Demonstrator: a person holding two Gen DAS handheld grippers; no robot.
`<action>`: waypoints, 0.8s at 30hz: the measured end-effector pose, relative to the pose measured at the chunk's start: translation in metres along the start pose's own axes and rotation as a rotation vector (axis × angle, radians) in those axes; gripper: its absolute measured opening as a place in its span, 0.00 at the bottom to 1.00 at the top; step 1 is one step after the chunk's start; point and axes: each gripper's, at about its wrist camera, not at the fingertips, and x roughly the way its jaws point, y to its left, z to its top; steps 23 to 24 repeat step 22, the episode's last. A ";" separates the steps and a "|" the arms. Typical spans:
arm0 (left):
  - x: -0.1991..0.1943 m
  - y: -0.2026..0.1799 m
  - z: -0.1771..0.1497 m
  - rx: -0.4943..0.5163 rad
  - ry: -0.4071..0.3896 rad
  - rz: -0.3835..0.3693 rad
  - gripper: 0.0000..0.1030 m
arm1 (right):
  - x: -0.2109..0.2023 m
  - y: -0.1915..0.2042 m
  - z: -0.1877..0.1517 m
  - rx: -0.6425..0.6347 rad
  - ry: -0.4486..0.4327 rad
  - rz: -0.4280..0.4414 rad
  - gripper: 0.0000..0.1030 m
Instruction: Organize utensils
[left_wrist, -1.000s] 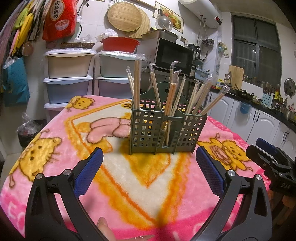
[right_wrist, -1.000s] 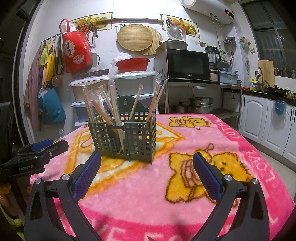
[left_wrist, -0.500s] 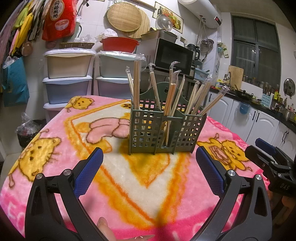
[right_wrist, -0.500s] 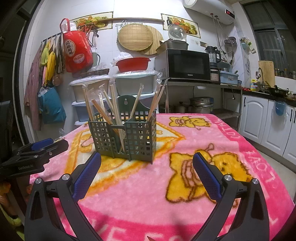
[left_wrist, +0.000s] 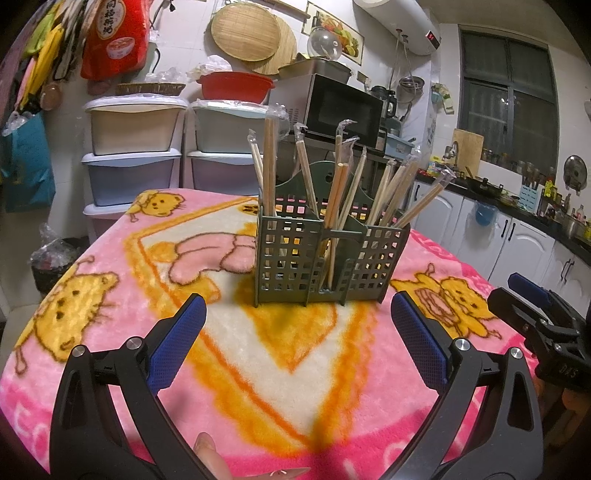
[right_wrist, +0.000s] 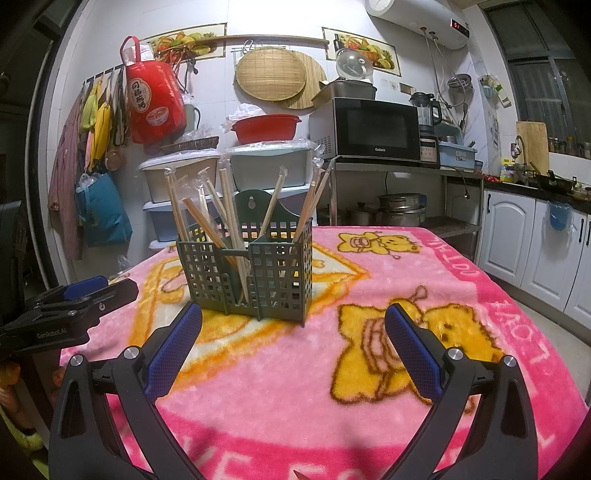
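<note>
now a dark green utensil holder (left_wrist: 325, 254) with grid walls stands upright on the pink cartoon blanket (left_wrist: 258, 369), toward the far edge of it and well apart from both grippers. it is divided in several compartments, and wooden chopsticks (left_wrist: 341, 192) stand in them, most with a clear wrapper on the top end. their long axes are close to vertical: on the left side of the holder they stand almost straight, and on the right side they lean outward to the right. one pair in the middle compartment leans across the divider.

behind the far edge stand stacked plastic drawers (left_wrist: 133, 158), a red basin (left_wrist: 234, 86) on top of them, and a microwave (right_wrist: 369, 127) on a metal shelf. nothing lies on the blanket between the grippers and the holder.

the left gripper (left_wrist: 297, 339) hangs over the near edge with its blue pads (left_wrist: 177, 343) wide apart and nothing between them. the right gripper (right_wrist: 291, 347) is also spread wide and holds nothing. a fingertip (left_wrist: 208, 450) shows at the bottom of the left wrist view.
</note>
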 end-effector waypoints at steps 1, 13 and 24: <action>0.001 0.000 0.000 -0.002 0.005 -0.005 0.90 | 0.000 0.000 0.000 0.000 0.001 0.001 0.94; 0.009 0.009 0.002 -0.038 0.077 0.087 0.90 | 0.004 -0.018 0.001 0.029 0.024 -0.047 0.94; 0.074 0.115 0.050 -0.094 0.271 0.348 0.90 | 0.104 -0.135 0.024 0.076 0.447 -0.304 0.94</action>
